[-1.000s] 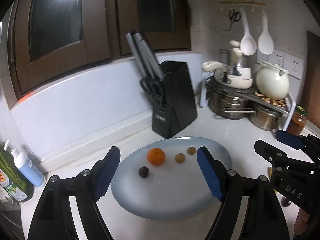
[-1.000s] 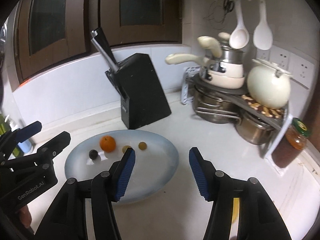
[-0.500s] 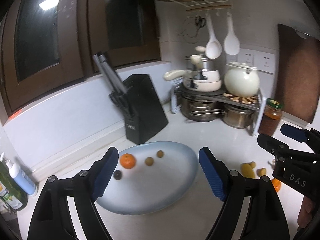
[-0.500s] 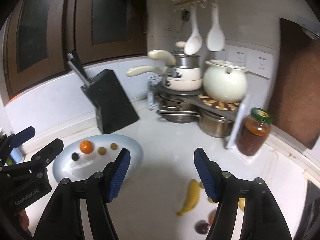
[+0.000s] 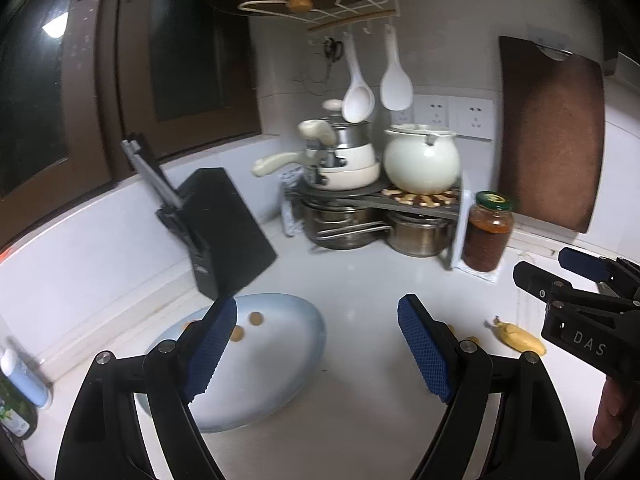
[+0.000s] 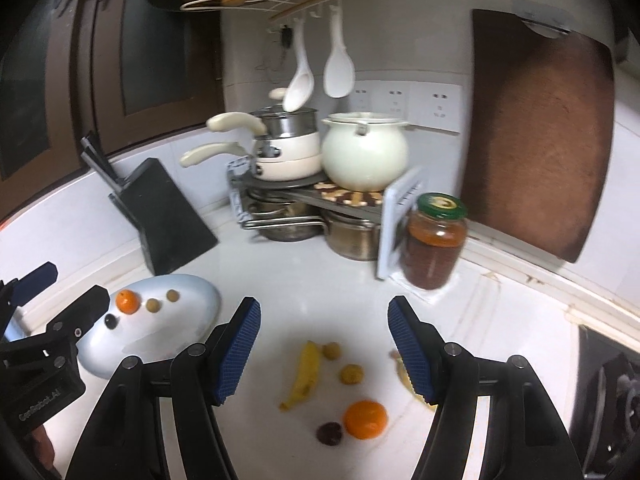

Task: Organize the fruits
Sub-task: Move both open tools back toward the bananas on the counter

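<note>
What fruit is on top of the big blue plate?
On the plate sit an orange, two small yellowish-brown round fruits and one small dark fruit. The left tongs cover the plate's near-left edge.

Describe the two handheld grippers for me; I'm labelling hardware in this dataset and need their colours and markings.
Both are matte black plastic. The left gripper and right gripper each have two angular fingers with silver pivot screws and blue ridged pads. The right one's body reads "DAS" in white; the left one's side reads "GenRobot.AI". No cables show.
</note>
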The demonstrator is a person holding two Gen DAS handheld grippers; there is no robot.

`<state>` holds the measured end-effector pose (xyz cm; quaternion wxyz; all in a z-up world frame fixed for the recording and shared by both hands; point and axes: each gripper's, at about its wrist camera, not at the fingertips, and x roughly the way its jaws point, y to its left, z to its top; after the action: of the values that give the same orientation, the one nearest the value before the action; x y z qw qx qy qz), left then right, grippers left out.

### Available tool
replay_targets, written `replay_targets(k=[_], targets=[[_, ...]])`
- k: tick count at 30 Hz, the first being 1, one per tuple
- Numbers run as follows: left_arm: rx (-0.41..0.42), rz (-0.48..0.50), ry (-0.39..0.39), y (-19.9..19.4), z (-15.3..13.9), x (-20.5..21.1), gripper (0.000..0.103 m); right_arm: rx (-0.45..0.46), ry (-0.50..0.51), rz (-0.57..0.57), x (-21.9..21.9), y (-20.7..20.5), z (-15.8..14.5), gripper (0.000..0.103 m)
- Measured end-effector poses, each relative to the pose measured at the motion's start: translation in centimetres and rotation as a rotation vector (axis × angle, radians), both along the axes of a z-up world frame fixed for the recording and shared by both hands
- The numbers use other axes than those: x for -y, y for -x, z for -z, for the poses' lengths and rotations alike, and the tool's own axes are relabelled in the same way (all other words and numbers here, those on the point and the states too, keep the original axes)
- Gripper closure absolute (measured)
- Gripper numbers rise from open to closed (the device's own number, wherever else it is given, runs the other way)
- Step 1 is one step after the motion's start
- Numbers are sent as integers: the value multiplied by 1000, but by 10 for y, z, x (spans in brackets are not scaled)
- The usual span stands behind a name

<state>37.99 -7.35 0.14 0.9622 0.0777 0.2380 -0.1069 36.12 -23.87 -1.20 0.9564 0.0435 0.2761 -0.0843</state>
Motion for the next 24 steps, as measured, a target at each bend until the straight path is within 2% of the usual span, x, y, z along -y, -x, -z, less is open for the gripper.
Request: replay_targets(k=[14, 24], targets=[[-31, 54, -17, 5, 12, 46, 20, -13, -5, 94, 49, 20, 9, 36], [-98, 63, -29, 2, 31, 67, 20, -66, 2, 122, 76, 19, 24, 36]])
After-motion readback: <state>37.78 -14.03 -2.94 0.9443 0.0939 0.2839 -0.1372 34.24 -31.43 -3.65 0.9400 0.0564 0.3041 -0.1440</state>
